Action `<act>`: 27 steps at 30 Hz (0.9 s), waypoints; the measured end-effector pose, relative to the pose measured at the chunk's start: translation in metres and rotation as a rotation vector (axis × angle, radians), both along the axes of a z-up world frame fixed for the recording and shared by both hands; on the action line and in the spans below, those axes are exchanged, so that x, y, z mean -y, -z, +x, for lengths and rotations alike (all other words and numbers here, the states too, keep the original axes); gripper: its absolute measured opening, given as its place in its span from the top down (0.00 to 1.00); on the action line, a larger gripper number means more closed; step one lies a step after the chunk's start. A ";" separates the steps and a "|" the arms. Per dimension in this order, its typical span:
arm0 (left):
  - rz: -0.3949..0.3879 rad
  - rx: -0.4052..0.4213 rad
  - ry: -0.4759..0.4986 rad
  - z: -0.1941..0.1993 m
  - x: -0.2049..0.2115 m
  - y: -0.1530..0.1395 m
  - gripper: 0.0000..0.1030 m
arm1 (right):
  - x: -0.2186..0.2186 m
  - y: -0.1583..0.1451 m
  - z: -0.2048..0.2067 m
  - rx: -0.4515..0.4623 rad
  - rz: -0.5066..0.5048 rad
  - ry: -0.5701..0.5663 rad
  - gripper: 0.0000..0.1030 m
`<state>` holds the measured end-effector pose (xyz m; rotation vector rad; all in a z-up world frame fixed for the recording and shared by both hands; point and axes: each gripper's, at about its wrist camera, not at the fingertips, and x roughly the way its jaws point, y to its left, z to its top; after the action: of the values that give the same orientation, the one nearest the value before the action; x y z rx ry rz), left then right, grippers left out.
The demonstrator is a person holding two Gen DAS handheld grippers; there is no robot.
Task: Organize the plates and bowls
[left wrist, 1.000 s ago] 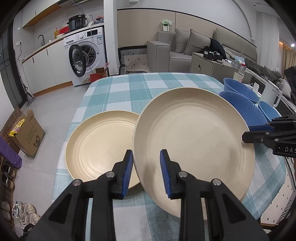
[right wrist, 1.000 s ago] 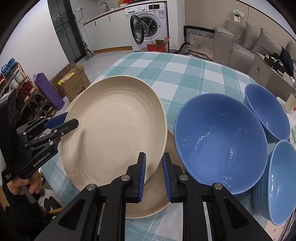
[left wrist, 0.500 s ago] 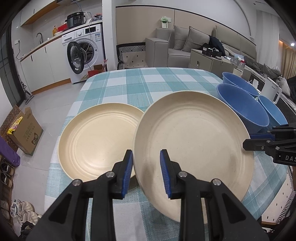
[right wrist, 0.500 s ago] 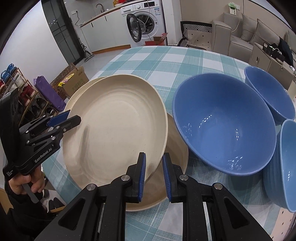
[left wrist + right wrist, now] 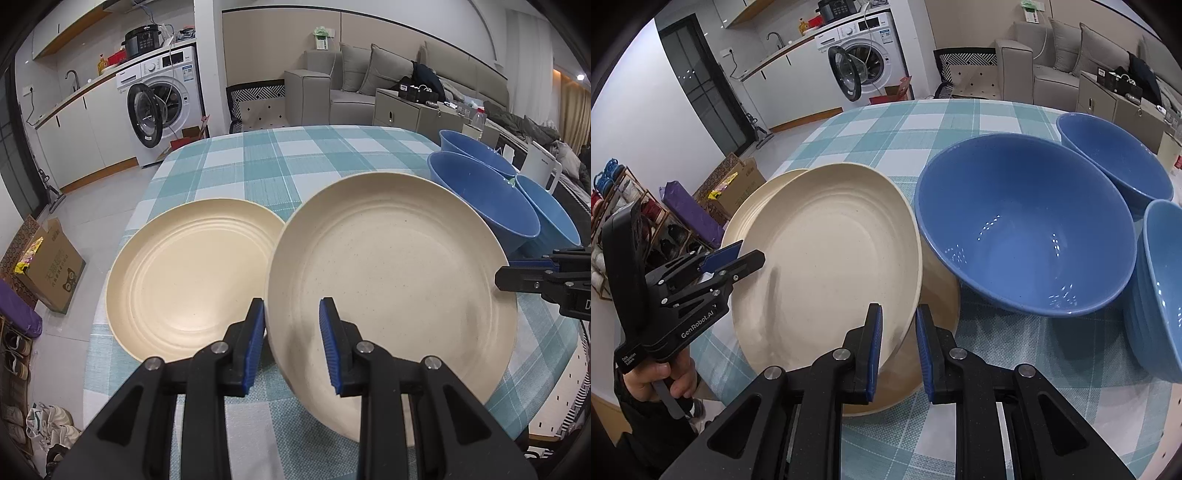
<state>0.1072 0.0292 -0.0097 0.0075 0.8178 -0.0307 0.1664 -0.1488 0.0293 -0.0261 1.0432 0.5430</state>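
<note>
We hold the lifted plate (image 5: 391, 280) by opposite rims, left gripper (image 5: 291, 341) and right gripper (image 5: 899, 343) jaws both nearly closed on it, tilted above a third plate (image 5: 942, 295), the resting plate (image 5: 188, 277) on the tabletop (image 5: 258, 166) at left.

plates (image 5: 388, 273) cream | bowls (image 5: 1027, 229) blue | tablecloth (image 5: 280, 166) teal-white check

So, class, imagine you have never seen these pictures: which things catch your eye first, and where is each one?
A large cream plate is held tilted above the checked table, gripped at opposite rims by the left gripper and the right gripper. Another cream plate lies flat beside it. Three blue bowls cluster on the far side from that flat plate.
</note>
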 end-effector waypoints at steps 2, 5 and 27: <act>0.000 -0.004 0.004 0.000 0.001 0.002 0.73 | 0.001 0.002 -0.003 -0.005 0.002 0.005 0.82; 0.003 -0.009 0.009 0.000 0.002 0.005 0.73 | 0.002 0.007 -0.004 -0.009 0.000 0.016 0.82; 0.008 -0.031 0.031 0.003 0.012 0.014 0.73 | 0.008 0.006 -0.016 0.053 -0.024 0.048 0.82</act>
<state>0.1105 0.0171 -0.0242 0.0269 0.8485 -0.0575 0.1508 -0.1569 0.0231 -0.0368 0.9967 0.4841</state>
